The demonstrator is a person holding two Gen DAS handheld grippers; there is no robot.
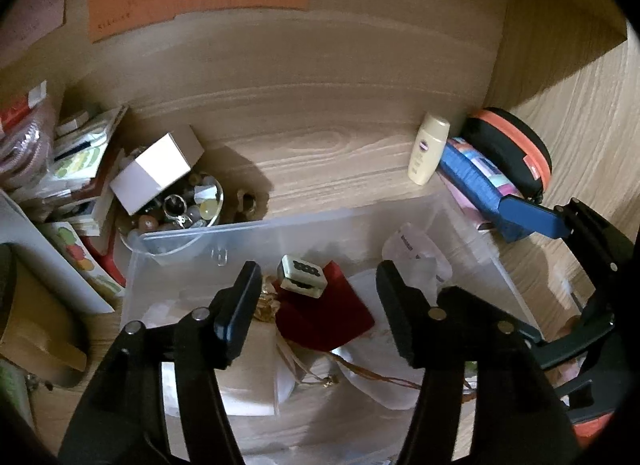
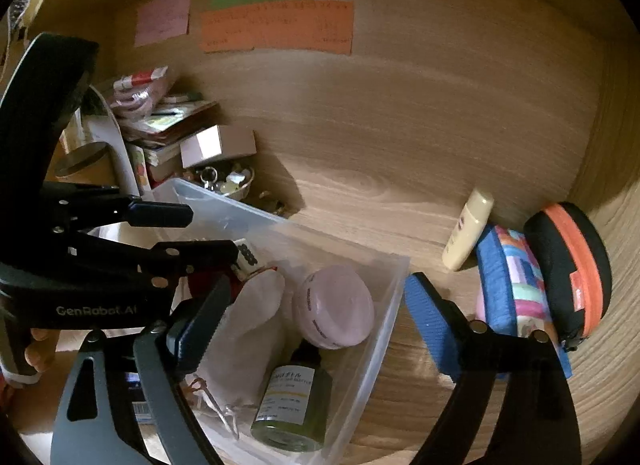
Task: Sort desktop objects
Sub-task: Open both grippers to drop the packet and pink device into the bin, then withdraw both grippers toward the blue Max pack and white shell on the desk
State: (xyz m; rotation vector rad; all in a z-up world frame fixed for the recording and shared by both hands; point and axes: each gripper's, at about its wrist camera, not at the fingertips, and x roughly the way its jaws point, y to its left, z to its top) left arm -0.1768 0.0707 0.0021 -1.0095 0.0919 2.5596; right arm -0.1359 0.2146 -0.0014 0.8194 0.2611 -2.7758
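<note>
From the left wrist view, your left gripper hangs with fingers spread and empty over the clear bin, above the small stamped block on the red pouch; lift straight up, clear of the bin's near wall. From the right wrist view, your right gripper is spread wide and empty across the bin's right rim, with the cream bottle and blue pouch nearby on open tabletop.

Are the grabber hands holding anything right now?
No. The left gripper is open above the clear bin, and the right gripper is open too. Nothing is between either one's fingers.
</note>
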